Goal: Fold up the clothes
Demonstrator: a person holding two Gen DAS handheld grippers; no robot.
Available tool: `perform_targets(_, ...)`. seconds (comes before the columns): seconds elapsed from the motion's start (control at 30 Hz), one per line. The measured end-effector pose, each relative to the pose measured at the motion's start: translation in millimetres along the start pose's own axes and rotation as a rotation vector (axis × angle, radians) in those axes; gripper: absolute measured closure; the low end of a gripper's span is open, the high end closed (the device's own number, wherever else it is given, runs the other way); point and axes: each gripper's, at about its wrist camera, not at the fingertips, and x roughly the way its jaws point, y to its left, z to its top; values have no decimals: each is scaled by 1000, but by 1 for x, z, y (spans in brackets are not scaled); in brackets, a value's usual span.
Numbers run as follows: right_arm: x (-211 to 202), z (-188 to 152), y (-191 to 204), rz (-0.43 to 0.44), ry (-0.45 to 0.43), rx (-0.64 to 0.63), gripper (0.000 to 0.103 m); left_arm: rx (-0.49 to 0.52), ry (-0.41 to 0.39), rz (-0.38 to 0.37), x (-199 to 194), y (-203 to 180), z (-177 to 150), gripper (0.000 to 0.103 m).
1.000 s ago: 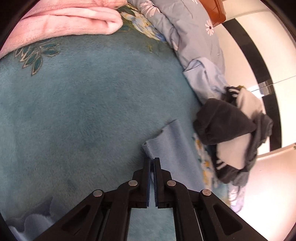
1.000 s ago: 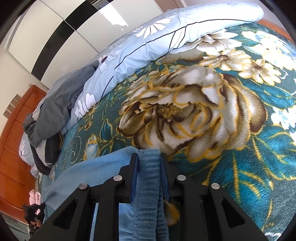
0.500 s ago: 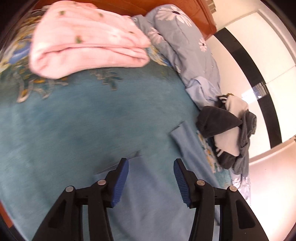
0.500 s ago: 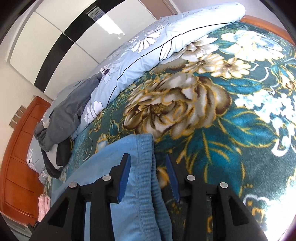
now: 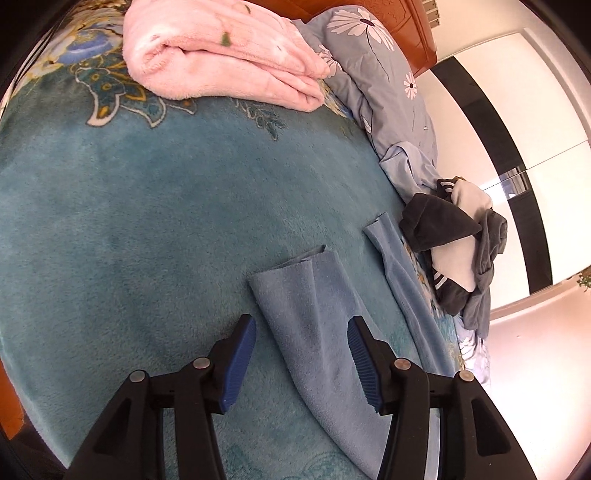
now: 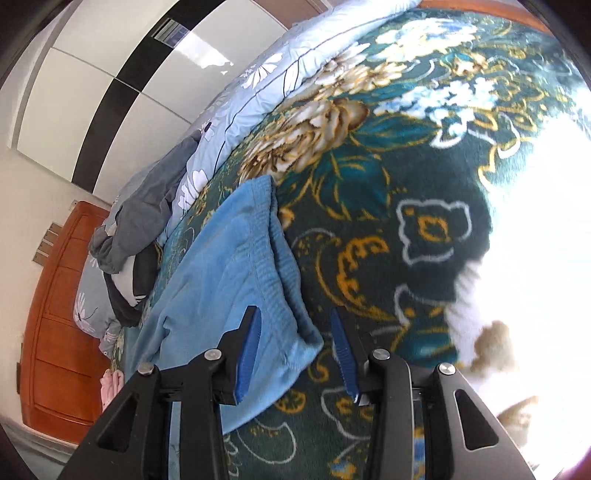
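While its jaws stand spread wide, the left gripper holds nothing; it hangs above one leg of the blue trousers, whose hem lies just past the blue pads. That leg lies flat on the teal blanket, its cuff slightly curled up at one corner. A second leg runs beside it to the right, apart from the first, its cuff end near a heap of dark and white clothes. Beyond the heap, a grey-blue flowered quilt is bunched along the bed's edge. At the far end of the blanket sits a folded pink blanket, touching the quilt. A wooden headboard shows behind them, and a white wardrobe with a black band fills the right side.

The right gripper is likewise spread apart and grips nothing. Between its pads lies the corner of the trousers' waistband, ribbed with elastic; the left pad is over the cloth, the right one over the flowered blanket. The trousers stretch away to the left. Farther left, the pile of grey and dark clothes rests against the quilt. Bright glare washes out the blanket's right side.
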Motion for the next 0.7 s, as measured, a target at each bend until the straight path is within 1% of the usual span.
perform_targets(0.07, 4, -11, -4, 24, 39, 20, 62, 7, 4, -13, 3, -1, 1, 47)
perform_targets(0.13, 10, -19, -2, 39, 57, 21, 62, 12, 10, -27, 4, -2, 2, 47)
perform_targets(0.2, 19, -26, 3, 56, 84, 17, 62, 17, 14, -41, 5, -2, 3, 49)
perform_targets(0.3, 25, -30, 9, 58, 72, 17, 62, 6, 10, -67, 5, 0, 4, 51)
perform_targets(0.33, 26, -31, 10, 58, 63, 19, 64, 1, 7, -71, 5, 2, 4, 58)
perform_targets(0.37, 25, -31, 12, 60, 56, 17, 74, -4, 4, -76, 4, 3, 5, 70)
perform_targets(0.4, 24, -30, 13, 63, 49, 16, 81, -4, 3, -77, 5, 4, 5, 77)
perform_targets(0.43, 24, -30, 14, 66, 41, 14, 91, -10, 4, -81, 5, 5, 6, 91)
perform_targets(0.47, 23, -30, 16, 68, 34, 13, 93, -16, 5, -86, 5, 6, 8, 98)
perform_targets(0.53, 19, -26, 20, 90, 17, 7, 95, -46, 10, -97, 5, 9, 11, 98)
perform_targets(0.57, 16, -23, 23, 104, 7, 3, 96, -61, 10, -116, 4, 8, 13, 100)
perform_targets(0.63, 10, -14, 32, 138, -18, -13, 97, -79, -2, -159, -2, 2, 18, 100)
perform_targets(0.7, 3, -2, 44, 178, -51, -39, 97, -75, -17, -187, -7, -12, 27, 100)
